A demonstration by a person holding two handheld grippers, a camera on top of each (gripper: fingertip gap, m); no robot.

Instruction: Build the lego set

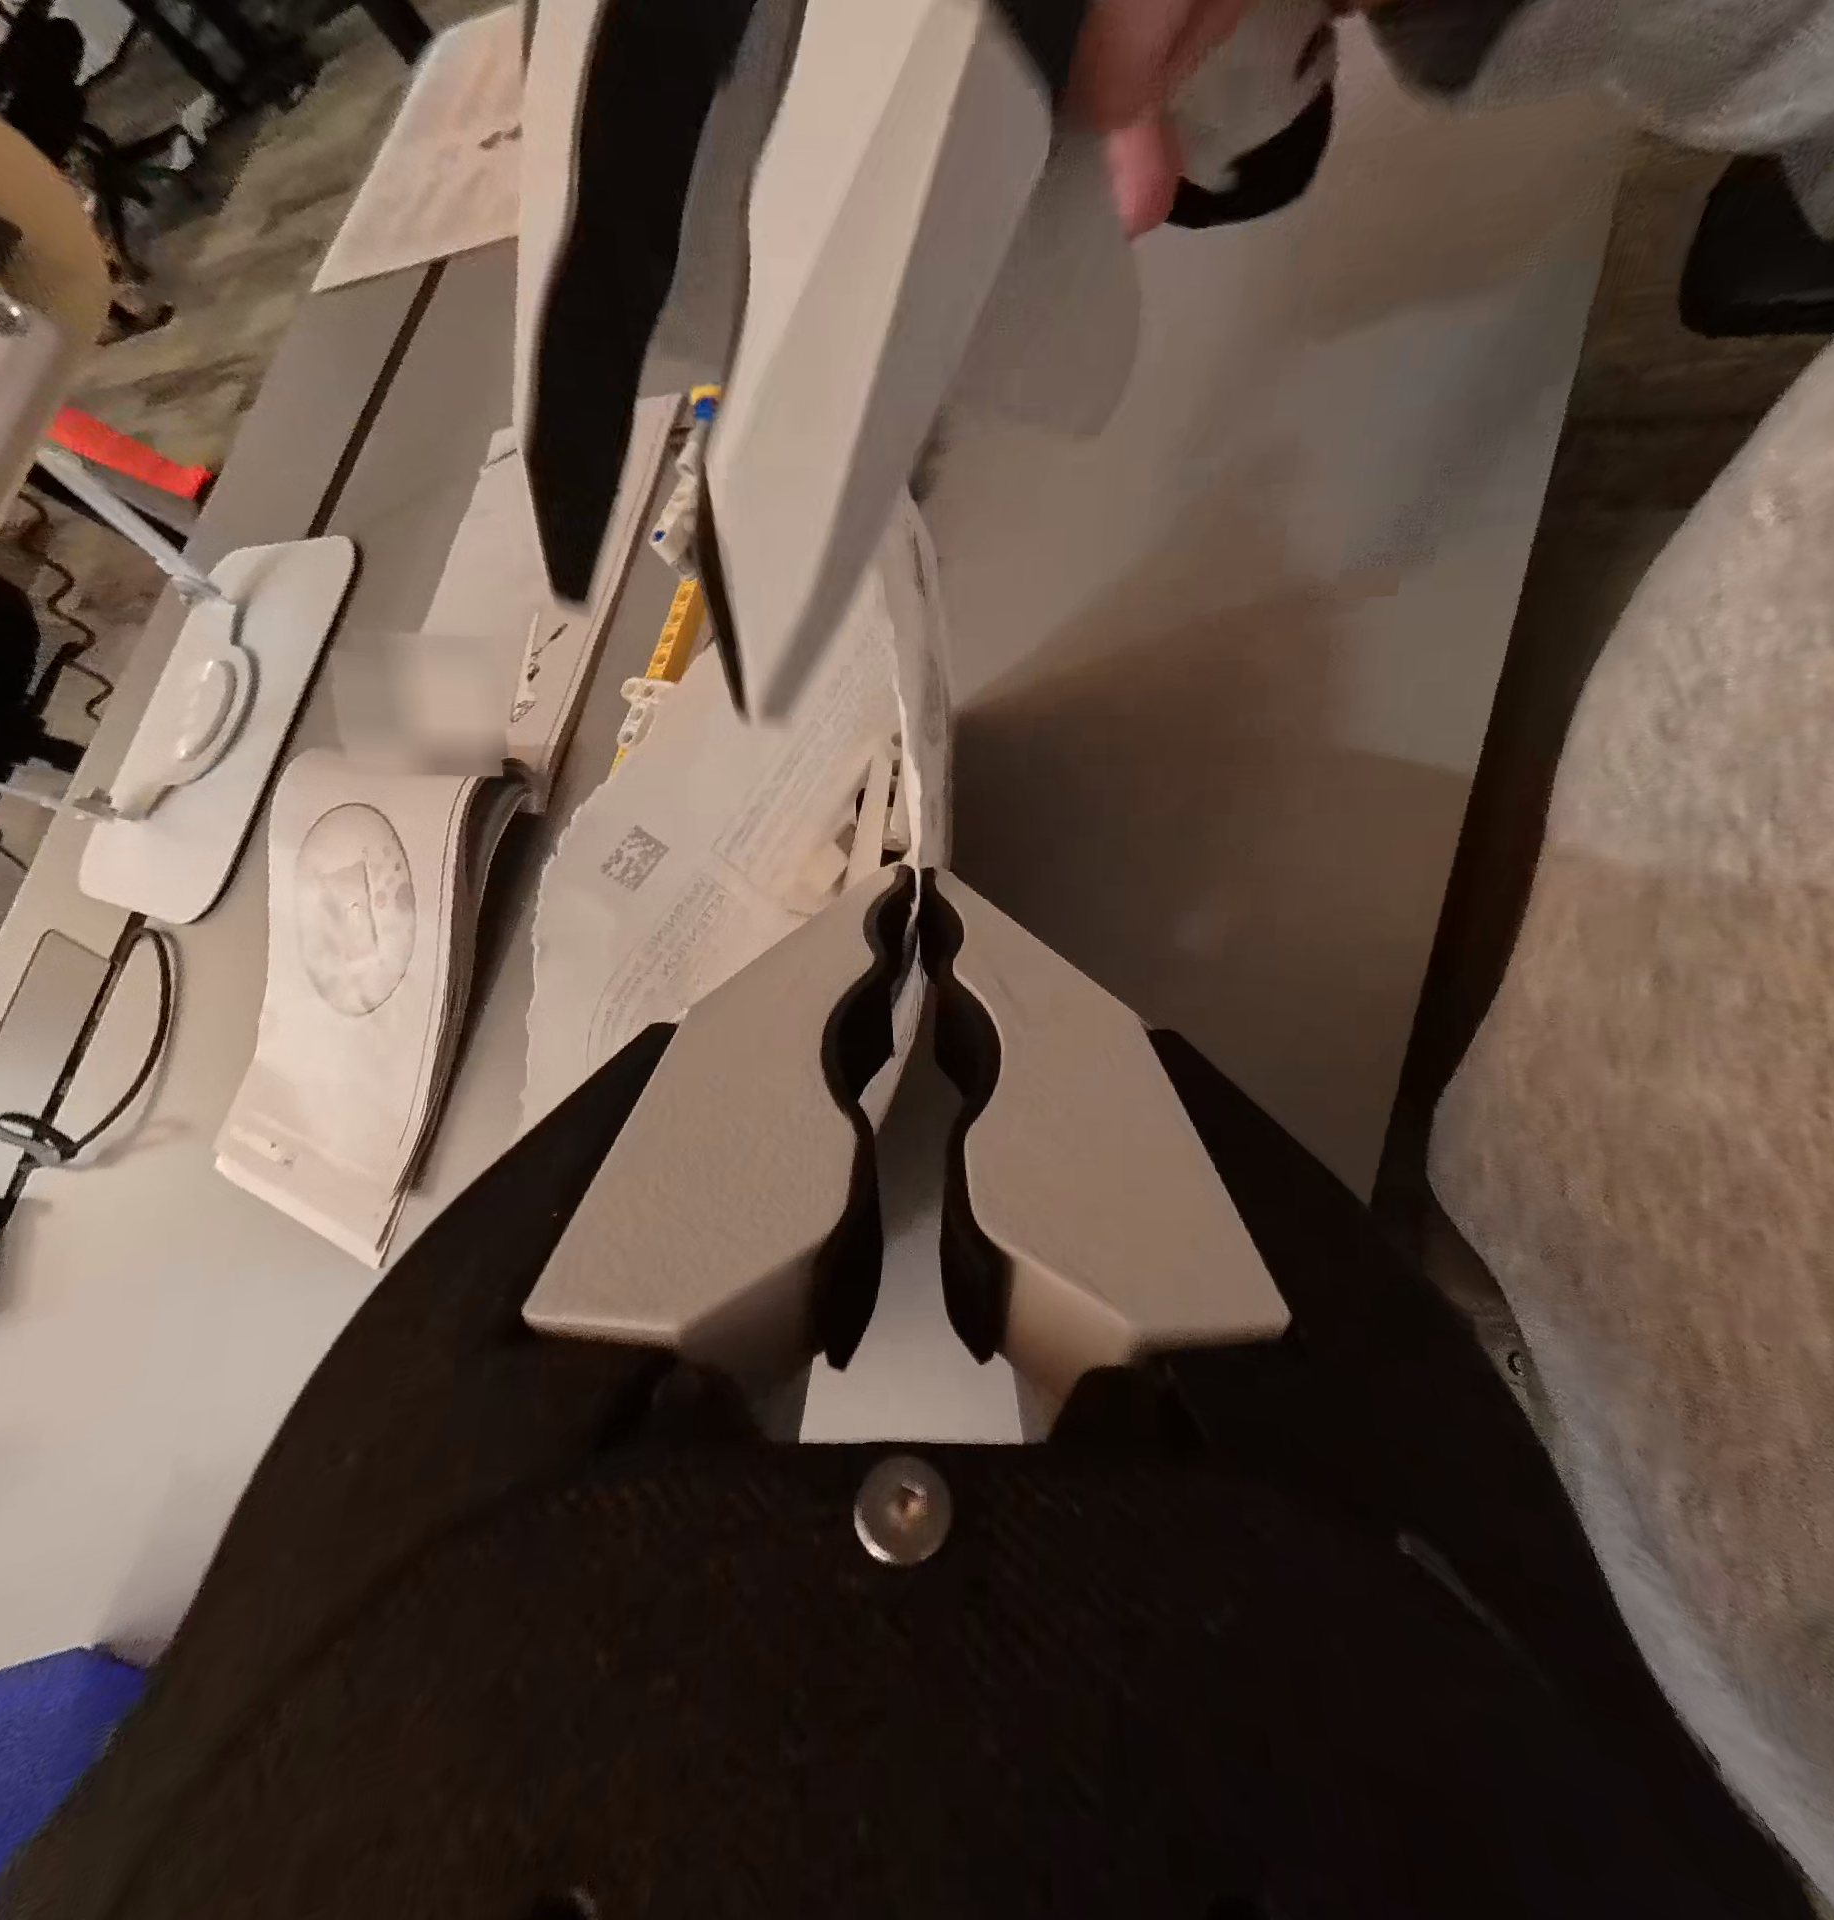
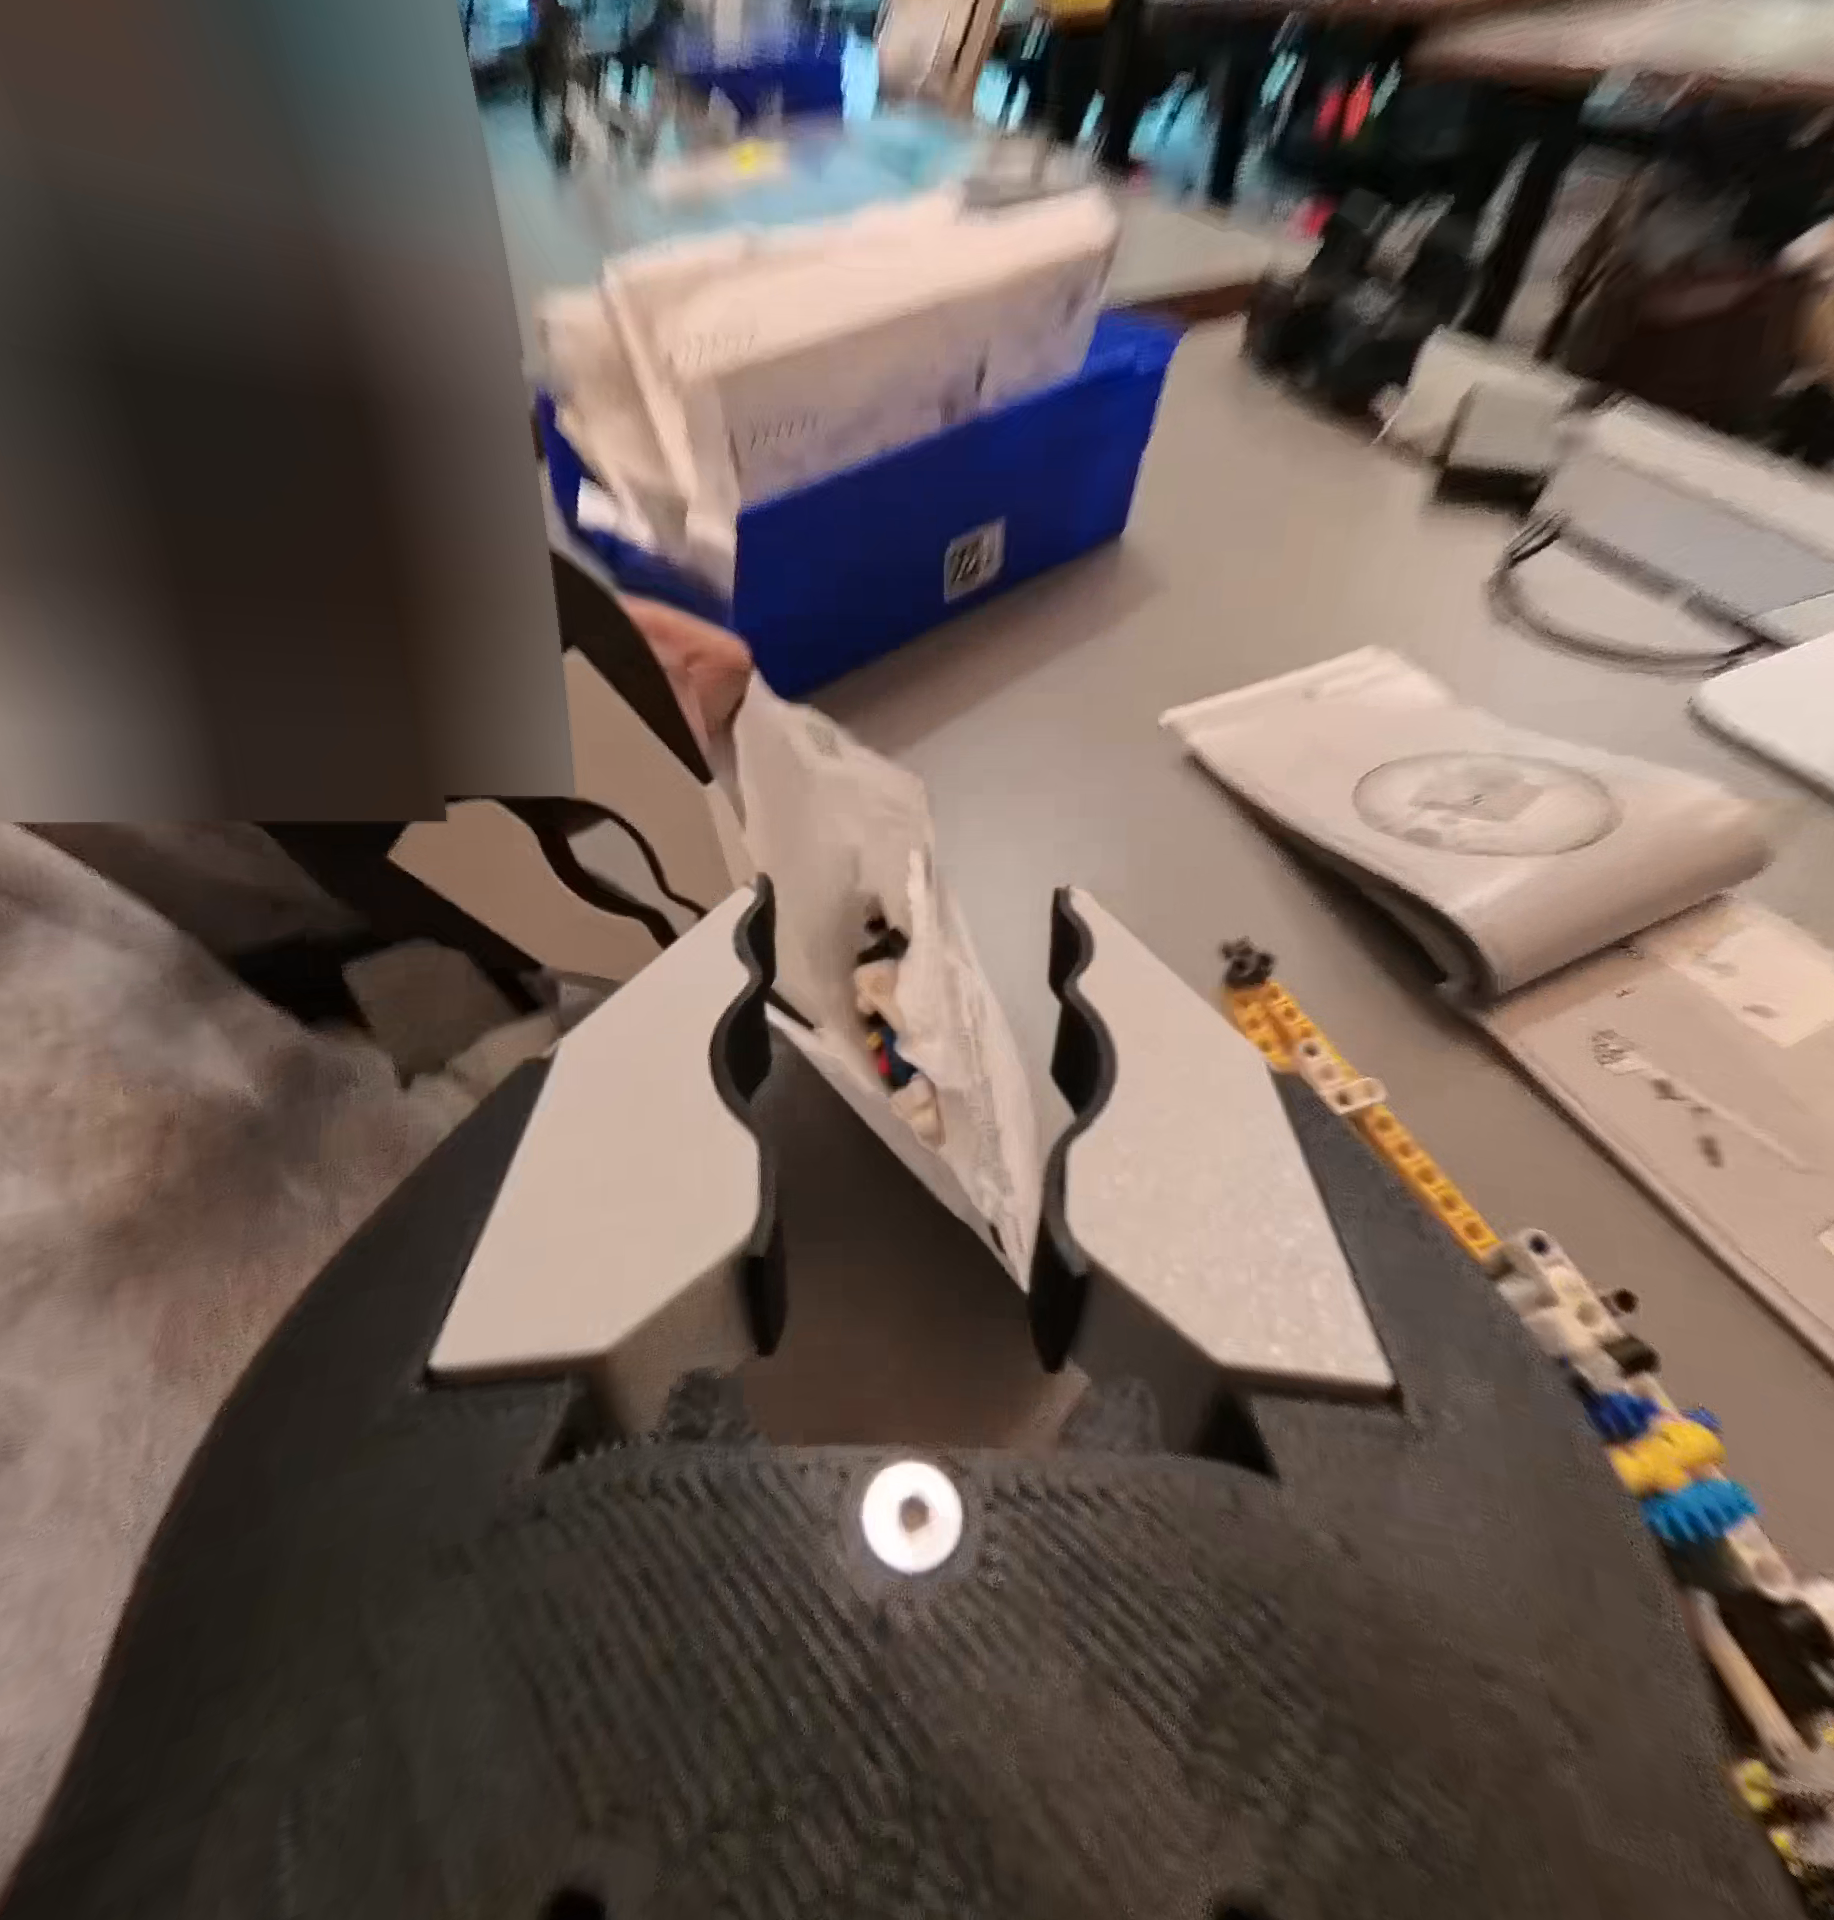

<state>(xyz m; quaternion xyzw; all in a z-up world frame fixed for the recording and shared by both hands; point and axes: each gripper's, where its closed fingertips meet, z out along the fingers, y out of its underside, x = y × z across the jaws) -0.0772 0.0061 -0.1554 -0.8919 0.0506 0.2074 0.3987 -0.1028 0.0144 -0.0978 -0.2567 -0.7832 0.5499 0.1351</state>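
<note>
my left tool (image 1: 918, 914) is clamped on the paper parts bag (image 2: 892, 997); right tool (image 2: 908, 914) spread apart around it. light, crinkly, tears easily, so i'd pinch its torn edge.

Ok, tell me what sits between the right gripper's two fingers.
In the right wrist view, the open right gripper has the torn paper bag of small lego pieces between its fingers. The left gripper pinches the bag's edge.

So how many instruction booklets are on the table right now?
2 that I can make out. One booklet lies closed, round emblem on its cover; a second booklet lies open just beyond it, partly hidden by the right tongs. Others may be hidden.
</note>
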